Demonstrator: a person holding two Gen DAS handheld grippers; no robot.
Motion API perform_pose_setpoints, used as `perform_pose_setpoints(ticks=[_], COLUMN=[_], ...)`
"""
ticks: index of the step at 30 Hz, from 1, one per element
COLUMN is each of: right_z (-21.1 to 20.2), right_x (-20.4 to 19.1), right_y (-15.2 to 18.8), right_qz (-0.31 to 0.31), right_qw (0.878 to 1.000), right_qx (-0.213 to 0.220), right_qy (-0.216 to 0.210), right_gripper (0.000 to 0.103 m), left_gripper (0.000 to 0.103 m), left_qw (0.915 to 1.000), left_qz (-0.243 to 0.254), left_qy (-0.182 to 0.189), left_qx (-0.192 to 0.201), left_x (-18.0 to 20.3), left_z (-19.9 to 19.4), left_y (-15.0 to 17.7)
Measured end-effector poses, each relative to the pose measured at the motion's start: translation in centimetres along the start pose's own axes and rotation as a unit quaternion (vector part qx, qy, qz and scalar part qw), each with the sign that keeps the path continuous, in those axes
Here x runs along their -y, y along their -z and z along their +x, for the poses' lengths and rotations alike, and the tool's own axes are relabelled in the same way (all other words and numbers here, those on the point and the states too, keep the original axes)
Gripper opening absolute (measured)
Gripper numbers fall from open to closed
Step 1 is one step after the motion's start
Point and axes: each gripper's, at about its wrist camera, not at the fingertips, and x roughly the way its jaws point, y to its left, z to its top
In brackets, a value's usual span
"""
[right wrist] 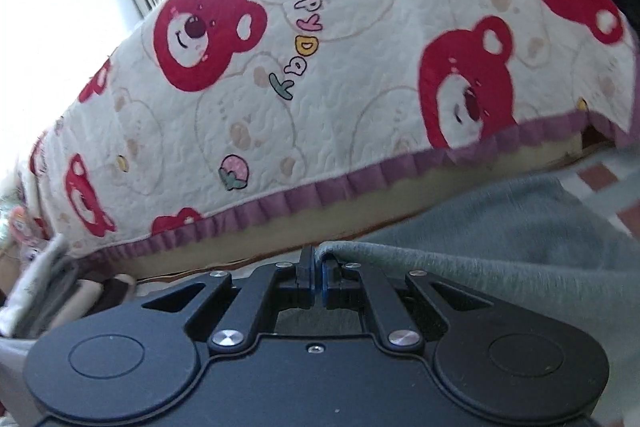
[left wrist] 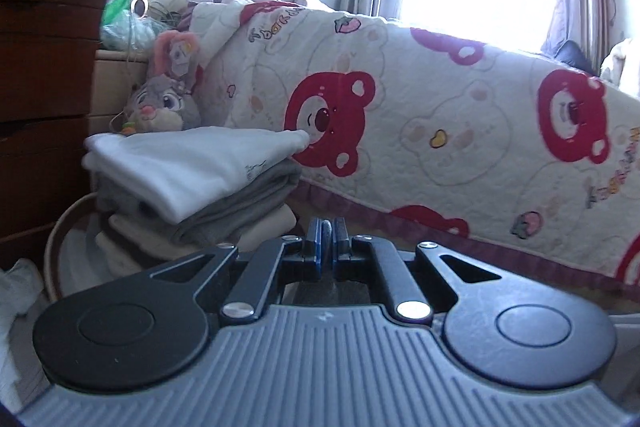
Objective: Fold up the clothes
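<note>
My left gripper (left wrist: 327,233) is shut, with a thin fold of grey cloth (left wrist: 327,227) pinched between its blue pads. My right gripper (right wrist: 318,267) is shut on the edge of a grey garment (right wrist: 500,247) that spreads to the right and below it. A stack of folded clothes (left wrist: 188,179), white on top, then grey and beige, sits to the left of my left gripper in a round basket (left wrist: 54,247). The stack's edge also shows at the lower left of the right wrist view (right wrist: 48,279).
A bed with a cream quilt printed with red bears (left wrist: 440,131) fills the space ahead in both views (right wrist: 320,87). A plush rabbit (left wrist: 164,99) leans behind the stack. A dark wooden dresser (left wrist: 44,67) stands at left. Tiled floor (right wrist: 596,179) shows at right.
</note>
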Motion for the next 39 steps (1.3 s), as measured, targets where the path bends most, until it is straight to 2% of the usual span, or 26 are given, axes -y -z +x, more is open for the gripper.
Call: perform_pose_setpoints(ticks=[2, 5, 8, 10, 12, 14, 15, 17, 20, 22, 24, 27, 30, 35, 39], right_z=[2.9, 7.6, 11.6, 12.9, 13.2, 13.5, 13.7, 14.2, 15.3, 15.1, 14.4, 13.5, 14.2, 16.0, 17.4], right_x=[-0.2, 0.3, 0.3, 0.1, 0.1, 0.3, 0.5, 0.6, 1.5, 2.3, 3.1, 3.2, 3.6, 3.8, 3.0], right_y=[-0.9, -1.0, 1.0, 2.5, 3.2, 2.9, 2.6, 2.2, 2.1, 1.6, 0.6, -1.4, -2.7, -3.8, -5.8], right_qz=[-0.019, -0.015, -0.035, -0.049, -0.049, -0.046, -0.051, -0.069, -0.068, -0.032, 0.007, 0.007, 0.022, 0.058, 0.043], right_qw=[1.0, 1.0, 0.998, 0.995, 0.994, 0.995, 0.995, 0.994, 0.993, 0.996, 0.998, 0.998, 0.998, 0.996, 0.996], right_qx=[0.002, -0.004, -0.042, -0.065, -0.064, -0.066, -0.069, -0.076, -0.086, -0.074, -0.061, -0.041, -0.044, -0.051, -0.059], right_qy=[0.01, 0.024, 0.044, 0.058, 0.068, 0.066, 0.057, 0.044, 0.04, 0.024, -0.011, -0.045, -0.047, -0.04, -0.041], right_gripper=[0.006, 0.006, 0.005, 0.006, 0.006, 0.006, 0.006, 0.006, 0.006, 0.006, 0.006, 0.006, 0.006, 0.006, 0.006], left_gripper=[0.004, 0.004, 0.004, 0.004, 0.004, 0.004, 0.004, 0.004, 0.004, 0.004, 0.004, 0.004, 0.004, 0.004, 0.004], left_qw=[1.0, 0.9998, 0.9981, 0.9971, 0.9942, 0.9871, 0.9858, 0.9832, 0.9897, 0.991, 0.9926, 0.9964, 0.9954, 0.9958, 0.9953], left_qz=[0.002, -0.003, -0.009, -0.007, 0.007, -0.035, -0.054, -0.088, -0.019, 0.019, 0.021, 0.03, 0.055, 0.049, 0.075], left_qy=[0.003, -0.005, -0.023, -0.017, -0.023, -0.026, -0.016, 0.008, 0.005, 0.003, 0.02, 0.018, -0.01, -0.009, -0.02], left_qx=[-0.006, -0.021, -0.056, -0.074, -0.105, -0.154, -0.159, -0.159, -0.142, -0.132, -0.118, -0.078, -0.078, -0.077, -0.057], left_x=[1.5, 3.6, 3.4, 2.8, 1.7, -0.4, -1.0, -1.9, -0.1, 1.4, 2.1, 3.1, 3.8, 4.3, 5.4], left_z=[4.1, 10.8, 16.4, 18.2, 19.3, 20.5, 20.8, 21.2, 20.9, 20.7, 20.6, 21.3, 23.6, 25.7, 27.1], left_y=[0.0, 1.0, 3.2, 5.3, 8.4, 10.3, 10.2, 9.6, 8.8, 8.6, 7.4, 4.5, 3.0, 2.6, 0.9])
